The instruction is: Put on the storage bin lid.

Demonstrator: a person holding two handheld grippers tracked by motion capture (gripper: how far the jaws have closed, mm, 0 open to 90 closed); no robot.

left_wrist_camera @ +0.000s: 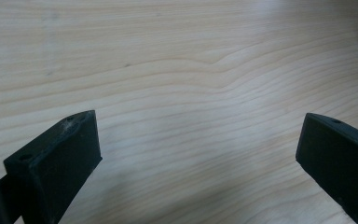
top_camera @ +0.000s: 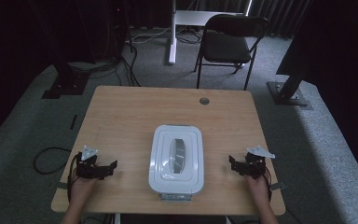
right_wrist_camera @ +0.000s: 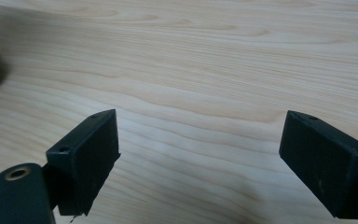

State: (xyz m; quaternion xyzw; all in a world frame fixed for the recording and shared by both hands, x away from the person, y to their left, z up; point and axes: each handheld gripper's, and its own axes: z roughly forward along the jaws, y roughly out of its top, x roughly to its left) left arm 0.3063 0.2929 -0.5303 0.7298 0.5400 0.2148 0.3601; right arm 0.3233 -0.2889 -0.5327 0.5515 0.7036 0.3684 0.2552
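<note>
High view: white lidded container sits on the wooden table, long side running away from me, grey handle set in the lid's recess, metal latch at its near end, right at the table's near edge. My left gripper rests on the table left of the container, well apart from it, tips toward it. My right gripper is right of the container, nearer to it but not touching, tips also toward it. Small round grommet in the table beyond the container. Black chair on the carpet further back.

Left gripper view: my left gripper jaws spread wide, bare wood grain between them, gripping nothing. Dark blur at the upper right edge, can't tell what.

Right gripper view: my right gripper jaws spread wide too, bare wood between, nothing gripped. Dark blurred shape at left edge, unclear.
</note>
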